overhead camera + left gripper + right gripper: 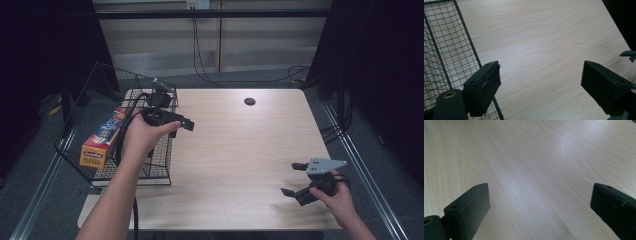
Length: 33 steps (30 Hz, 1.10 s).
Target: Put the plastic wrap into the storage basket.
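Your left gripper [187, 125] is open w/ nothing held, at the black wire basket [75, 120] edge; orange-yellow long box [102, 136] lies inside at 9 o'clock, looks stowed. Right gripper [292, 179] is wide open, empty, at 4 o'clock on the pale wooden table [240, 150].

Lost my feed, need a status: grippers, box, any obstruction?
Left gripper open, empty, by basket rim. Right gripper open, empty, over table. Orange box lying in basket. Nothing in the way.

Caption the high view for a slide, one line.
Left gripper open and empty beside the wire basket holding an orange box; right gripper open above the table.
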Tool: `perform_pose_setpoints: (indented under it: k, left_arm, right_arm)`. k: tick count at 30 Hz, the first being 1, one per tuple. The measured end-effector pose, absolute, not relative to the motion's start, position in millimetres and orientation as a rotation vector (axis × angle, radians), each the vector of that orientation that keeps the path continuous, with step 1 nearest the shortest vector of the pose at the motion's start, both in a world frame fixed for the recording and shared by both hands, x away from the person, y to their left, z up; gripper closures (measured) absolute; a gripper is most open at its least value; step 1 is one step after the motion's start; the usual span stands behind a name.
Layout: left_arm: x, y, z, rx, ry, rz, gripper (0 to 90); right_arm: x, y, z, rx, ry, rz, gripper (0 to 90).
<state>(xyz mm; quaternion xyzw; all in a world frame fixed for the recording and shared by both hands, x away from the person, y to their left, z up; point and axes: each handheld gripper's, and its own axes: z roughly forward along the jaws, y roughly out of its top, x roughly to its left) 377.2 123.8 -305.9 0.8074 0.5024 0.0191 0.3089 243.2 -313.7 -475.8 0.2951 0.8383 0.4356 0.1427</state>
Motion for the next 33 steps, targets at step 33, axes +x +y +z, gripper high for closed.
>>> perform_pose_setpoints:
  k: [33]
  left_arm:
    - [350, 70, -354, 2.171, 1.111, -0.059, 12.6]
  right_arm:
    - [243, -314, -476, 0.856, 2.416, 1.252, 2.1]
